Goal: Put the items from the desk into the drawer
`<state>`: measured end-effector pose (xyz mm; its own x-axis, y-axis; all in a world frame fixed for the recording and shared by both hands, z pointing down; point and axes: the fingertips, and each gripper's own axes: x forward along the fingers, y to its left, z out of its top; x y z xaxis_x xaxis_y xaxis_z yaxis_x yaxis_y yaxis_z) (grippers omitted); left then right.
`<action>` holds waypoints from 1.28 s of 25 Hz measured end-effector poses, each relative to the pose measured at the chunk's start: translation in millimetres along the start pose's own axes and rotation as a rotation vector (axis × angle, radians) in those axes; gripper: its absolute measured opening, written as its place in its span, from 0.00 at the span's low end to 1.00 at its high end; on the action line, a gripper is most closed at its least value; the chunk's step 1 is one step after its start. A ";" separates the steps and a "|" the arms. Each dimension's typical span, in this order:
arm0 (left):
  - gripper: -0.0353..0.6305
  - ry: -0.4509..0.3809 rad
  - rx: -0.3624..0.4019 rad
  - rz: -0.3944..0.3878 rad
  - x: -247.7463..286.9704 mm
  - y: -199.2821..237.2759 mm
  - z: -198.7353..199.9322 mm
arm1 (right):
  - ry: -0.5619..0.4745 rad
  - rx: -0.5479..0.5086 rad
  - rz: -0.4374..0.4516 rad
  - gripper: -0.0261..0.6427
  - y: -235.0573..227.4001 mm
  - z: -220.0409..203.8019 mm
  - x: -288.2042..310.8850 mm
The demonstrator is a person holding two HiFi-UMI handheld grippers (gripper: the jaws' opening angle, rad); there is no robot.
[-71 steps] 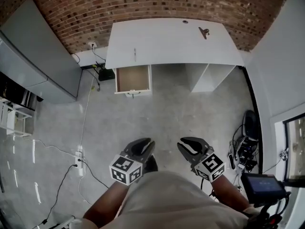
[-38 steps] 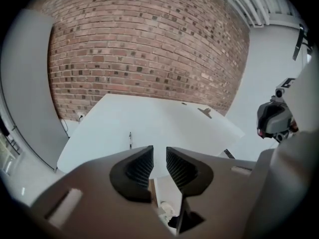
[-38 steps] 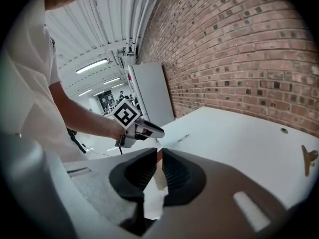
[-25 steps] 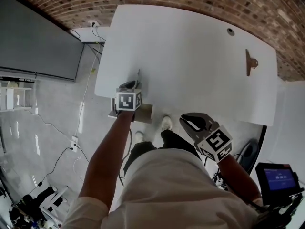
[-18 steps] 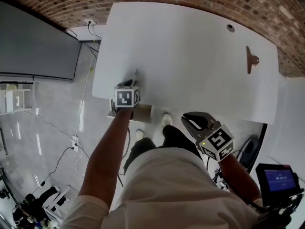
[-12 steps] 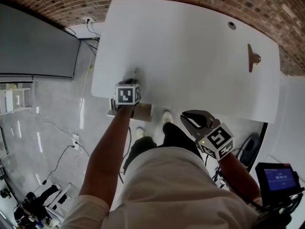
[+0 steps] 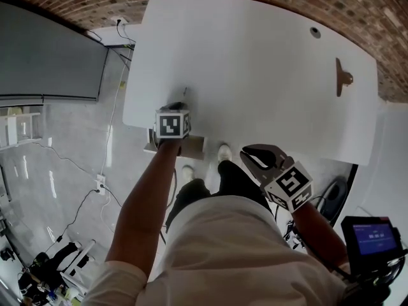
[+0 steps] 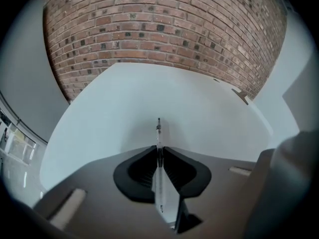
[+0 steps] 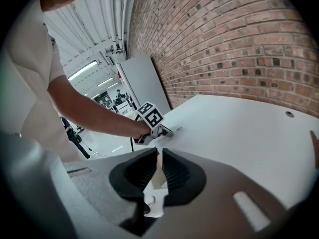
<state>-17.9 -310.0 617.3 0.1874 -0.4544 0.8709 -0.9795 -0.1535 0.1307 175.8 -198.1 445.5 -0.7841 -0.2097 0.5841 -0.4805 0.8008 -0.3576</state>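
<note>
pinching: left tongs point(image 8: 158, 151), just closing, nip slim white pen point(image 8: 159, 131) lying near front edge of white desk point(image 7: 255, 62) | right tongs point(image 9: 159, 153): slit apart, empty | risk: shallow tip grip, pen may slip on lift

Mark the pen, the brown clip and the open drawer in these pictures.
pen point(image 8: 159, 132): left gripper view, on the middle of its barrel.
brown clip point(image 7: 345, 78): head view, on its body.
drawer point(image 7: 193, 146): head view, on its bare inside.
</note>
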 end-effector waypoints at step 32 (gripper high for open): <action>0.12 -0.118 -0.035 -0.094 -113.1 49.2 -140.1 | 0.025 -0.069 0.044 0.09 159.9 -28.4 63.6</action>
<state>-97.7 -143.3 591.6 0.2836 -0.5400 0.7924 -0.9589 -0.1700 0.2273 60.2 -67.5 446.1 -0.7937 -0.1602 0.5869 -0.4167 0.8461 -0.3325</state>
